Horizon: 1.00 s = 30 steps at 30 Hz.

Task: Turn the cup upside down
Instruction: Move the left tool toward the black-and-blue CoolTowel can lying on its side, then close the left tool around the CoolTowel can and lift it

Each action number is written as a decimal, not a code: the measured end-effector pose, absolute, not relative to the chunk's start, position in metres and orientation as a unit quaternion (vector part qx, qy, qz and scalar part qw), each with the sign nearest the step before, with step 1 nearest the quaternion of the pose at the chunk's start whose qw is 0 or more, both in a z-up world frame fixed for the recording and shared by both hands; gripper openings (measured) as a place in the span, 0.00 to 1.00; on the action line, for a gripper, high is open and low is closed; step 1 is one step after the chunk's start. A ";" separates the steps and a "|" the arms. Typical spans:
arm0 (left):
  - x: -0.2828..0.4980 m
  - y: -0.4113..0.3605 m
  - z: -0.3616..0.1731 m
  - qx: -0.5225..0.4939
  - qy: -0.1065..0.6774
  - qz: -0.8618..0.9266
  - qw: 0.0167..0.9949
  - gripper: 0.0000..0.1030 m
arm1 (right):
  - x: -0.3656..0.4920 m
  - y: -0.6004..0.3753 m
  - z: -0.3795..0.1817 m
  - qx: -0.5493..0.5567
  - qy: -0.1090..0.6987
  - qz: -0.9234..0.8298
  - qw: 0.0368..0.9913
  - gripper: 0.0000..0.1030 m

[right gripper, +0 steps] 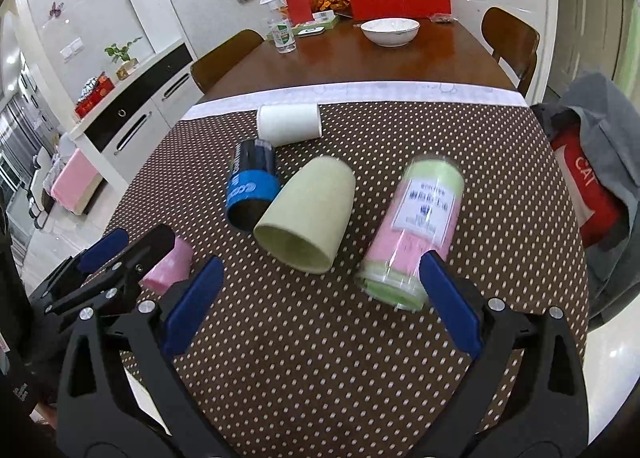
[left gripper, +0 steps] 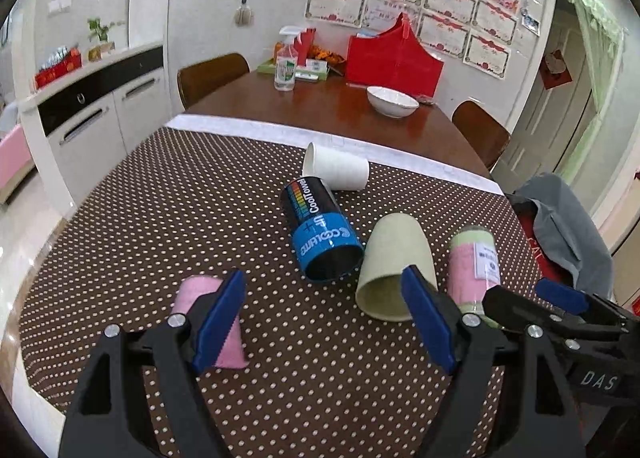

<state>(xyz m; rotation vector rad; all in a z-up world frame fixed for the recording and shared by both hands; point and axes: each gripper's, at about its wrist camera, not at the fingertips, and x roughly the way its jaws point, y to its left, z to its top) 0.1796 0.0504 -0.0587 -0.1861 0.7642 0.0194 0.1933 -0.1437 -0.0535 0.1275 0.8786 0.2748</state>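
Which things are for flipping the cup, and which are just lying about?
For the job:
pale green plastic cup, lying on its side
white paper cup, also on its side

Just lying about:
black and blue canister
clear tube of towels
white bowl

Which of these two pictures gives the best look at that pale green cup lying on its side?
The right wrist view. There the green cup lies unobstructed near the middle, its open mouth and inside plainly visible. In the left wrist view the same cup appears too, but a blue jaw pad covers part of its rim.
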 end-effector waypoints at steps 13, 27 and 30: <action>0.256 0.057 -0.079 -0.129 0.418 0.018 0.899 0.77 | 0.258 -0.131 -0.048 0.012 0.444 0.124 0.887 0.93; 0.322 0.056 -0.133 -0.168 0.486 0.060 0.856 0.77 | 0.326 -0.123 -0.082 -0.035 0.490 0.118 0.863 0.93; 0.331 0.059 -0.146 -0.180 0.496 0.067 0.847 0.77 | 0.338 -0.121 -0.091 -0.042 0.500 0.121 0.856 0.93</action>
